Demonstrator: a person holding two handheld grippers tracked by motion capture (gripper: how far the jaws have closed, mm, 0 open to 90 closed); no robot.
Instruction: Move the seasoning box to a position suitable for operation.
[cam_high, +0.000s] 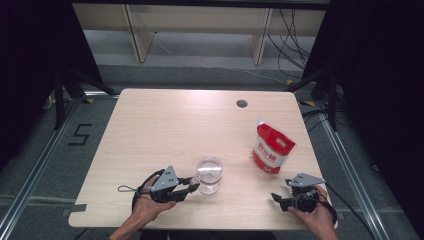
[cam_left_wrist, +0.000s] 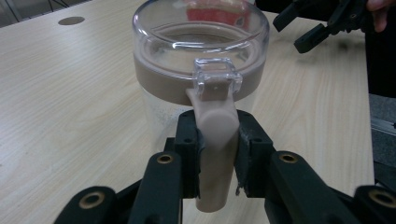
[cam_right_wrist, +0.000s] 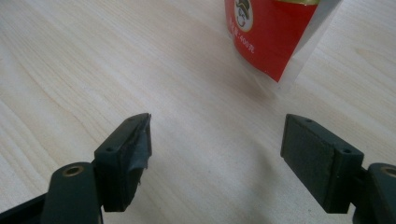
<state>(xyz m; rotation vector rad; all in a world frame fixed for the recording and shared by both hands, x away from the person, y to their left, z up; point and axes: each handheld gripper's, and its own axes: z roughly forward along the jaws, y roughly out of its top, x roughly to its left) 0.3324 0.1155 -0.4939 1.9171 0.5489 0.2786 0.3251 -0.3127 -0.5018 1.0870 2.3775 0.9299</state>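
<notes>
A clear plastic jar (cam_high: 209, 175) with a brown band under its lid stands near the table's front middle. In the left gripper view the jar (cam_left_wrist: 201, 60) fills the centre and its beige latch handle (cam_left_wrist: 215, 140) hangs down between the pads. My left gripper (cam_high: 192, 189) is shut on that handle (cam_left_wrist: 215, 154). A red and white pouch (cam_high: 271, 148) stands upright at the right. My right gripper (cam_high: 278, 200) rests open near the front right edge, nothing between its pads (cam_right_wrist: 217, 154); the pouch (cam_right_wrist: 273, 32) lies ahead of it.
The light wooden table (cam_high: 165, 125) has a round cable hole (cam_high: 242, 104) near its far edge. Black curtains and stands flank the table. Cables trail from both grippers toward the front edge.
</notes>
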